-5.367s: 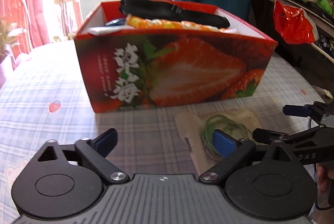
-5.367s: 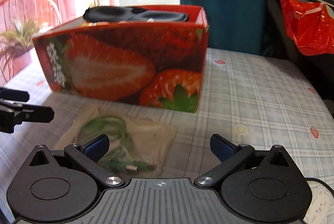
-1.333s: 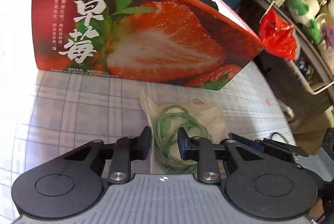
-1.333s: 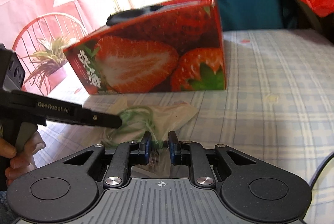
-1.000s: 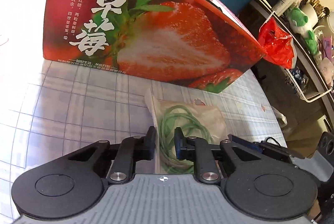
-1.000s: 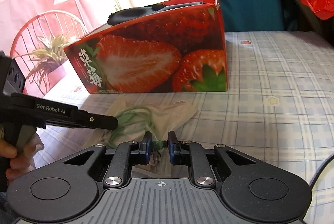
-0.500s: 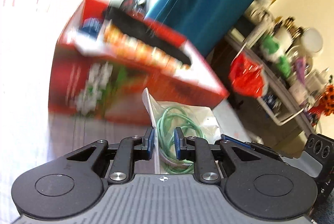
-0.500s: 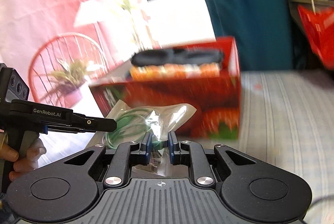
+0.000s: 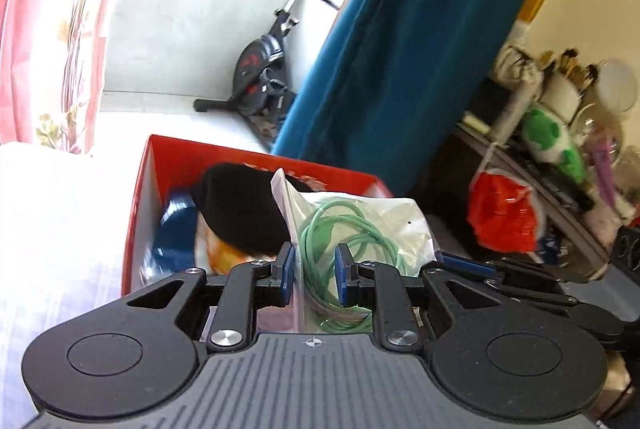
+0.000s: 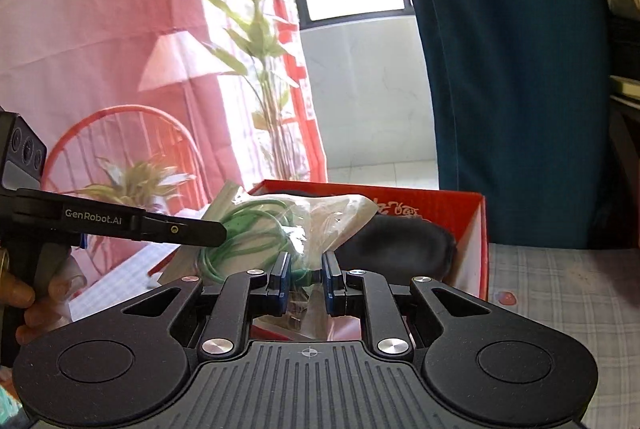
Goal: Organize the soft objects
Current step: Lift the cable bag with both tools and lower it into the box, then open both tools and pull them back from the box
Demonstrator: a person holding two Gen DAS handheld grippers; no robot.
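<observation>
A clear plastic bag [image 9: 384, 217] with a coiled green cable [image 9: 344, 241] inside hangs between both grippers, lifted above the open red strawberry box [image 9: 168, 161]. My left gripper [image 9: 314, 275] is shut on the bag's near edge. My right gripper [image 10: 304, 279] is shut on the bag [image 10: 320, 217] too, and the cable [image 10: 248, 225] shows through it. The left gripper's finger [image 10: 180, 229] reaches in from the left in the right wrist view. The box [image 10: 476, 221] holds a black soft item [image 9: 240, 209], a blue item [image 9: 176, 229] and an orange item [image 9: 220, 253].
The box stands on a checked tablecloth [image 10: 568, 293]. A teal curtain [image 9: 408, 49] hangs behind it. A red plastic bag [image 9: 500, 213] and a cluttered shelf [image 9: 560, 133] are at the right. A red wire chair [image 10: 120, 149] and plants [image 10: 256, 41] are at the left.
Both grippers closed on the bag lying on the table in front of the box, then lifted it together. It now hangs over the open top of the box.
</observation>
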